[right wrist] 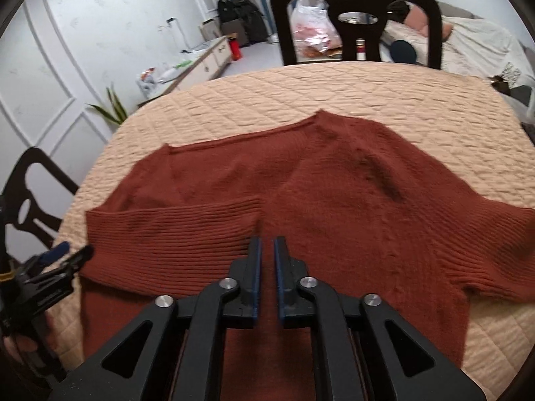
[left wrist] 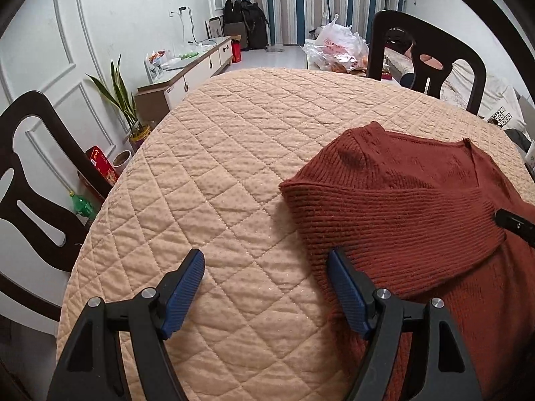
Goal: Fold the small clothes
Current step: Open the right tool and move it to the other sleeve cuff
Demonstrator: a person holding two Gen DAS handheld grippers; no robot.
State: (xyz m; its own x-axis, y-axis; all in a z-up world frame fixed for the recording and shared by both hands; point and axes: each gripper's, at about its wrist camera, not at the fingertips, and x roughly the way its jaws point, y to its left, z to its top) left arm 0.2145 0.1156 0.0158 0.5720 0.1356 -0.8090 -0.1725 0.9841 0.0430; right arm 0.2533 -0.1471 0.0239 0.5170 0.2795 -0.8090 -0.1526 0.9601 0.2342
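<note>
Left tongs (left wrist: pixel 265 289) spread beside sweater (left wrist: pixel 418 207); right tongs (right wrist: pixel 266 267) over it.

We're in somebody's living-dining room, plainly a home. A round table (left wrist: pixel 234 153) under a quilted peach cover fills the middle, dark wooden dining chairs (left wrist: pixel 431 56) pulled up around it. Along the panelled white wall runs a low sideboard (left wrist: pixel 197 67) cluttered with packets, a potted plant (left wrist: pixel 123 107) beside it. Striped curtains (left wrist: pixel 317 0) hang at the far end, luggage (left wrist: pixel 247 23) stacked below, and a sofa (right wrist: pixel 468 43) with cushions sits off right.
</note>
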